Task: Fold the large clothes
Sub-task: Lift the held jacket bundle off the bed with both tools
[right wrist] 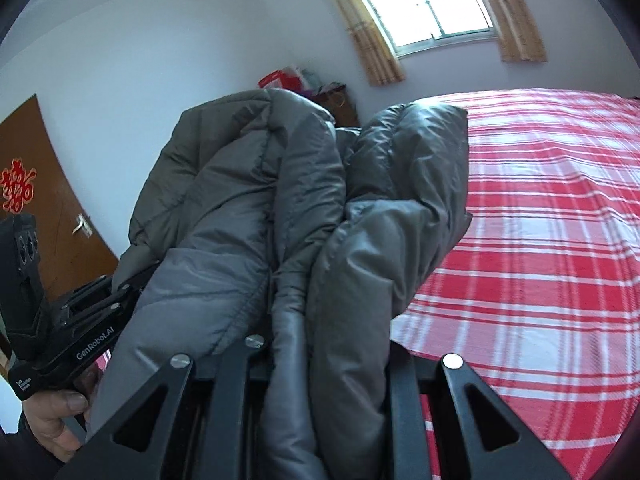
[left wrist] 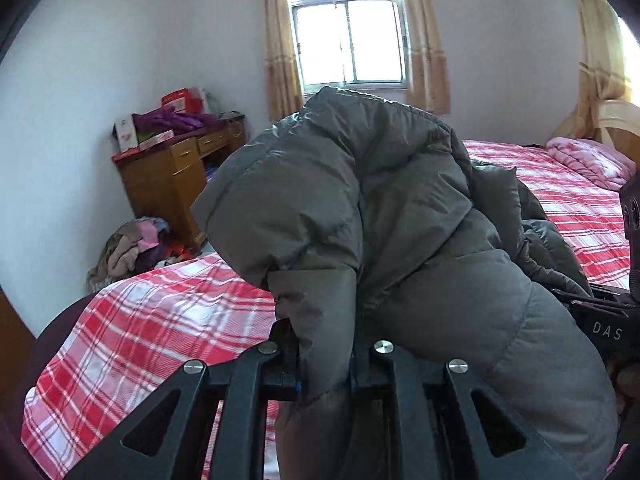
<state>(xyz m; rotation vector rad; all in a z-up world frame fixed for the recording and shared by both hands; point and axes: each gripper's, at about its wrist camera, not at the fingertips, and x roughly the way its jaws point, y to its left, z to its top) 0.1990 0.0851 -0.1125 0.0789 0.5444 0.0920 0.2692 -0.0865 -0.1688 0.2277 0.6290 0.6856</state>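
Observation:
A grey-green puffer jacket hangs lifted above a bed with a red and white checked sheet. My left gripper is shut on a fold of the jacket, with fabric bulging up between its fingers. My right gripper is shut on another bunch of the jacket, which drapes over both fingers and hides the tips. The left gripper also shows at the left of the right wrist view, held by a hand. The right gripper's body shows at the right edge of the left wrist view.
The checked bed spreads to the right. A pink quilt lies by the headboard. A wooden desk piled with boxes stands in the corner, with a heap of clothes on the floor. A brown door is at left.

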